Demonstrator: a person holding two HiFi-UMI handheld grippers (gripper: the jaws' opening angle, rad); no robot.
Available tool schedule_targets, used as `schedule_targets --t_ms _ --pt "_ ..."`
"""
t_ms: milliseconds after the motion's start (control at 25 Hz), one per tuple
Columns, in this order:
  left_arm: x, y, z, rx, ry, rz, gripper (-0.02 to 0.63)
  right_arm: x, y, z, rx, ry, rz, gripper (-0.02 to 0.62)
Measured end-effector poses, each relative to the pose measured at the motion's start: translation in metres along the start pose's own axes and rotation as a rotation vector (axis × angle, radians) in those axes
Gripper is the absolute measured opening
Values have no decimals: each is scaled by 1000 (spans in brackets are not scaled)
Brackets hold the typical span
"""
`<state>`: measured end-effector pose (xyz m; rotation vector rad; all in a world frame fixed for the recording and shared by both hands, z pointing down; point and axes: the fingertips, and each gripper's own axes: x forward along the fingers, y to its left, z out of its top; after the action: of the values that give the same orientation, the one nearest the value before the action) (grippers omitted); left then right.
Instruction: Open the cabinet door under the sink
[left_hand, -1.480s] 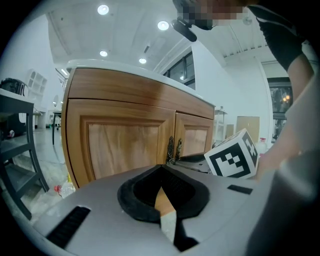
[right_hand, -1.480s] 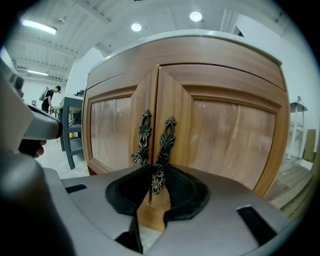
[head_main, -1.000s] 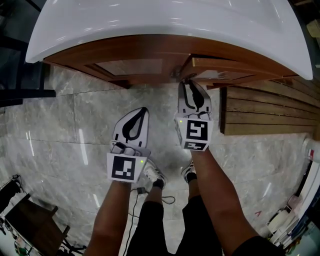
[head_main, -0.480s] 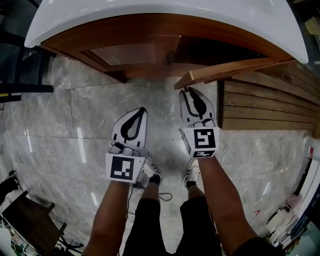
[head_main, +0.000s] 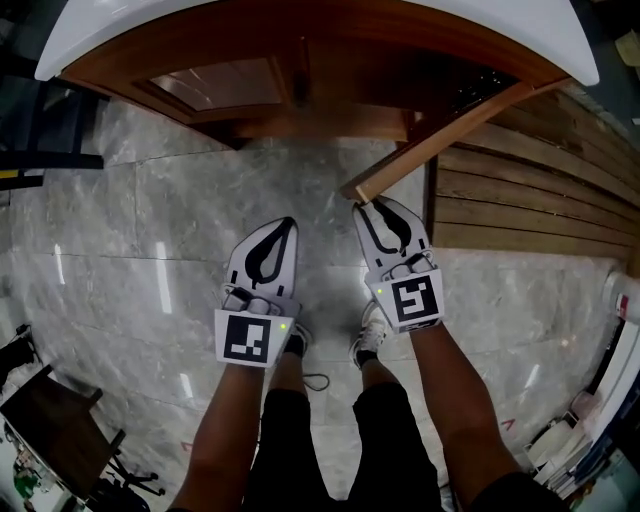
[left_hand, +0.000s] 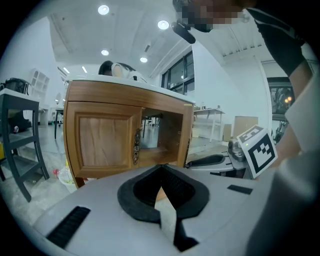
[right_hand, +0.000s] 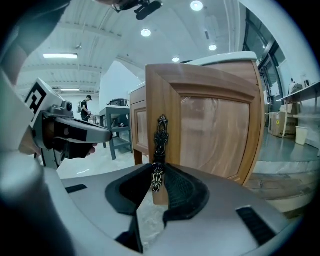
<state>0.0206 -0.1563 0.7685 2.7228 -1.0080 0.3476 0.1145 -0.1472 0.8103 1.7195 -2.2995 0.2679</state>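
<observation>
Under the white sink (head_main: 560, 40) stands a wooden cabinet (left_hand: 100, 140). Its left door (head_main: 220, 85) is closed. The right door (head_main: 440, 140) is swung well out, and the dark inside shows behind it. My right gripper (head_main: 372, 205) is at that door's free edge. In the right gripper view its jaws (right_hand: 159, 172) are shut on the ornate metal handle (right_hand: 160, 145) of the door (right_hand: 215, 130). My left gripper (head_main: 275, 228) hangs to the left over the floor, away from the cabinet. Its fingertips (left_hand: 161, 170) meet with nothing between them.
Wooden decking (head_main: 530, 200) runs along the floor on the right, just beyond the open door. A dark metal stand (head_main: 50, 160) is at the left of the cabinet. The person's feet (head_main: 330, 345) are on the marble floor (head_main: 120, 260) below the grippers.
The right door has swung much farther out, drawn by my right gripper coming back toward the person. My left gripper has also drawn back from the cabinet.
</observation>
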Motion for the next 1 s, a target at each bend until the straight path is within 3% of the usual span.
schedule_targets --t_ms 240,440,560,760,1000 --pt "4 -49 -11 11 34 -29 21 -46 -8 -12 -38 -23 134 94" --pt "14 -77 -15 24 46 -52 21 -81 -16 -30 -151 40 290 94" --pt "21 -91 -12 25 45 -56 21 -101 -26 -40 -168 63 341 95" --pt "34 -110 -5 29 42 -58 21 -131 -50 -49 -151 65 331 94" --pt "46 -135 3 45 37 -85 21 -159 -81 -59 -152 72 253 91"
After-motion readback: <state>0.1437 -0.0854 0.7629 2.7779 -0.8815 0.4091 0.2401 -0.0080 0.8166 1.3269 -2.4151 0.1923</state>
